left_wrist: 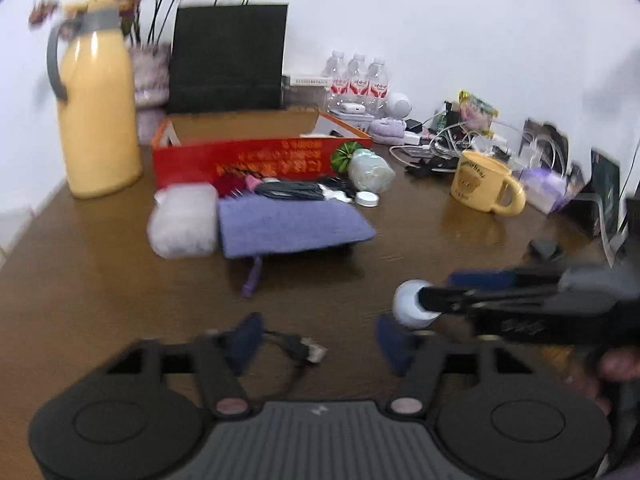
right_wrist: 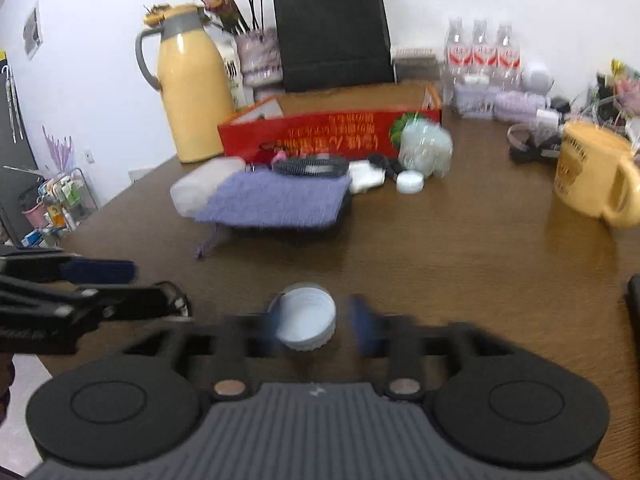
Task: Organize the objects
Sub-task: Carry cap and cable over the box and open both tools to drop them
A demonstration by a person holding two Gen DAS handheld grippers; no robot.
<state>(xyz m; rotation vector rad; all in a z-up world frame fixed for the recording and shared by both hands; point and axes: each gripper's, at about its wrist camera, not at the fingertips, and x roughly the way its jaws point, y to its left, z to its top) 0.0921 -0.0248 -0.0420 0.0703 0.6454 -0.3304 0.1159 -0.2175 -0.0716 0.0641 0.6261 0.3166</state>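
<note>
Gaping right tongs point(right_wrist: 314, 326) straddle white cap point(right_wrist: 306, 318); left tongs point(left_wrist: 320, 340) open.

Bright, even indoor light here, the white wall point(left_wrist: 400, 20) almost washed out. Soft glare streaks the yellow thermos point(left_wrist: 98, 120) and sheens the brown table point(left_wrist: 460, 232) below the yellow mug point(left_wrist: 486, 184). Shadows are faint, just a dark band under the purple cloth point(left_wrist: 292, 228). Motion blur smears both views, worst on the near blue fingertips point(right_wrist: 366, 330). Fisheye bends the edges, and the corners go black.
</note>
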